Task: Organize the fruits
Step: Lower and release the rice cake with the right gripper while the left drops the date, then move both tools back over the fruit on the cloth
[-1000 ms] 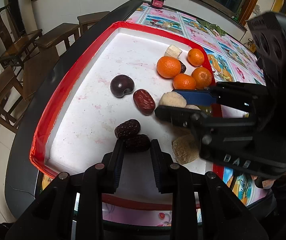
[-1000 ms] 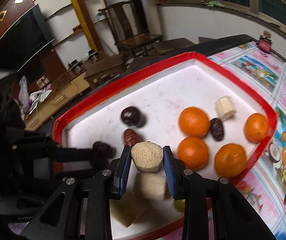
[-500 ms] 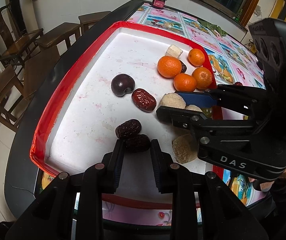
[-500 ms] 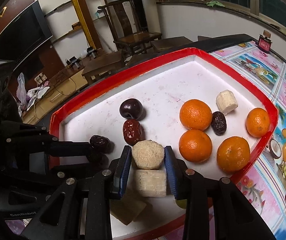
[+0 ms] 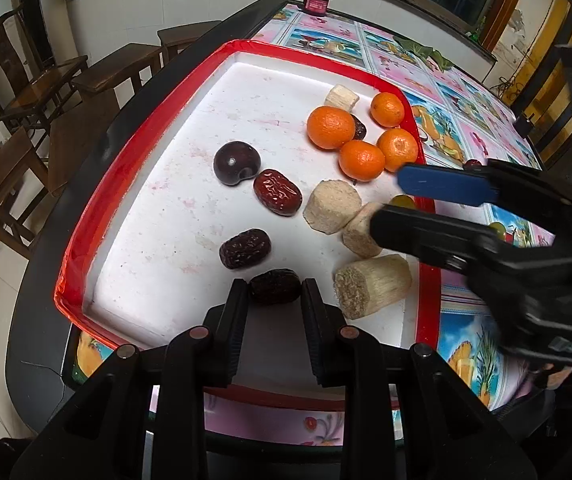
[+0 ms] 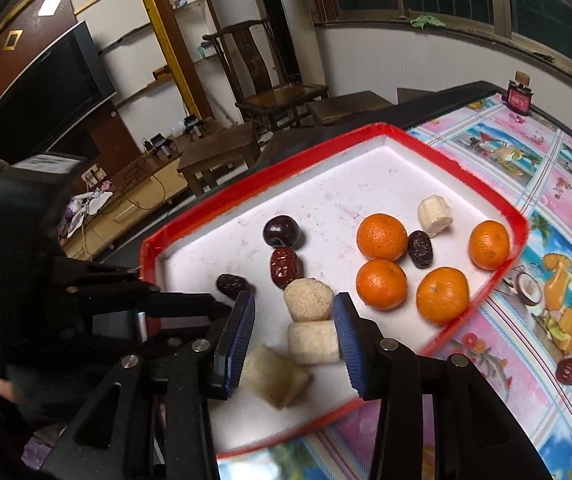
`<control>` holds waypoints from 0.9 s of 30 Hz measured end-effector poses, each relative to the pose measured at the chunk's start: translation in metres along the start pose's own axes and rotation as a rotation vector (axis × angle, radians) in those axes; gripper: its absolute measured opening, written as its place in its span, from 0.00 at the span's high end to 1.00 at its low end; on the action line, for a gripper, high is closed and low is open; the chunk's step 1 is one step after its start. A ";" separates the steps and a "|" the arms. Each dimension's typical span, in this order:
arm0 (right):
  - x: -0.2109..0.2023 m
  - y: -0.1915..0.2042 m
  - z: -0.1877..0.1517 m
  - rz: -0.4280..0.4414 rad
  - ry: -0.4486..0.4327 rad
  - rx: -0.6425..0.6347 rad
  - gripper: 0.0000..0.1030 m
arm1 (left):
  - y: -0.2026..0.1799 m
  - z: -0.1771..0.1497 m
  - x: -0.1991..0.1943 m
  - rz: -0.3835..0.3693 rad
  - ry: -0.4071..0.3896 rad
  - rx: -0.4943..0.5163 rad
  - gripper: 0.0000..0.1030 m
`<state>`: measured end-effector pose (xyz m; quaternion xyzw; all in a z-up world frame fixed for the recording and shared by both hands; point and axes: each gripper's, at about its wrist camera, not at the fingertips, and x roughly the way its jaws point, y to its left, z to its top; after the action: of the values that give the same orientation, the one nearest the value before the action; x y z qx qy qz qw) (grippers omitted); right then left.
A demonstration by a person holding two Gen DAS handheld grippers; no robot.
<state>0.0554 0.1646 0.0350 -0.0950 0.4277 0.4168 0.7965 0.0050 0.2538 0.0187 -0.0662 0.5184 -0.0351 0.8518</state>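
Nearest to me, my left claw (image 5: 274, 294) is clamped on a wrinkled dark-brown dried date (image 5: 274, 286), its pads pressing both ends, low over the near end of the red-rimmed white foam tray (image 5: 134, 128); I judge I hold it there ready to carry it to its own kind. Just beyond it lies a second dark wrinkled date (image 5: 244, 248), then a glossy red jujube (image 5: 278, 192) touching a round dark purple plum (image 5: 236, 163), so the dark fruit already forms a loose line up the middle.

My right claw (image 6: 293, 322) has just been opening; its blue pads stand apart, clear of the pale fibrous sugarcane round (image 6: 308, 298) that rests on the tray between and beyond them. I take that as a release: the round sits against a second cut cane piece (image 6: 311, 343), with a third cane chunk (image 6: 274, 376) nearer, grouping the cane by the near right rim.

Farther off, four orange mandarins (image 6: 381, 237) cluster at the right side, a small dark date (image 6: 420, 249) wedged among them and a lone pale cane stub (image 6: 434, 216) behind; both look misplaced and probably need moving. One red jujube (image 6: 569, 371) lies off the tray on the flowered pink tabletop (image 6: 545, 160)
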 end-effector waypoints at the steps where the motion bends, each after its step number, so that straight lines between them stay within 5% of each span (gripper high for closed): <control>1: -0.007 0.000 -0.001 0.005 -0.008 -0.004 0.53 | 0.000 0.000 0.000 0.001 0.000 0.001 0.76; 8: -0.041 -0.007 -0.018 0.002 -0.049 0.026 0.33 | -0.007 -0.003 -0.002 0.009 0.006 0.007 0.75; 10: -0.049 -0.010 -0.024 0.000 -0.056 0.040 0.30 | -0.009 -0.003 -0.004 0.016 -0.001 0.008 0.46; 11: -0.054 -0.011 -0.028 0.000 -0.062 0.048 0.27 | -0.009 -0.004 -0.006 0.020 -0.012 0.008 0.41; 27: -0.120 -0.061 -0.108 -0.100 -0.076 0.211 0.15 | -0.036 -0.011 -0.031 0.004 -0.092 0.040 0.27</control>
<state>0.0011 0.0015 0.0470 -0.0160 0.4335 0.3325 0.8374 -0.0191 0.2218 0.0465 -0.0497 0.4778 -0.0409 0.8761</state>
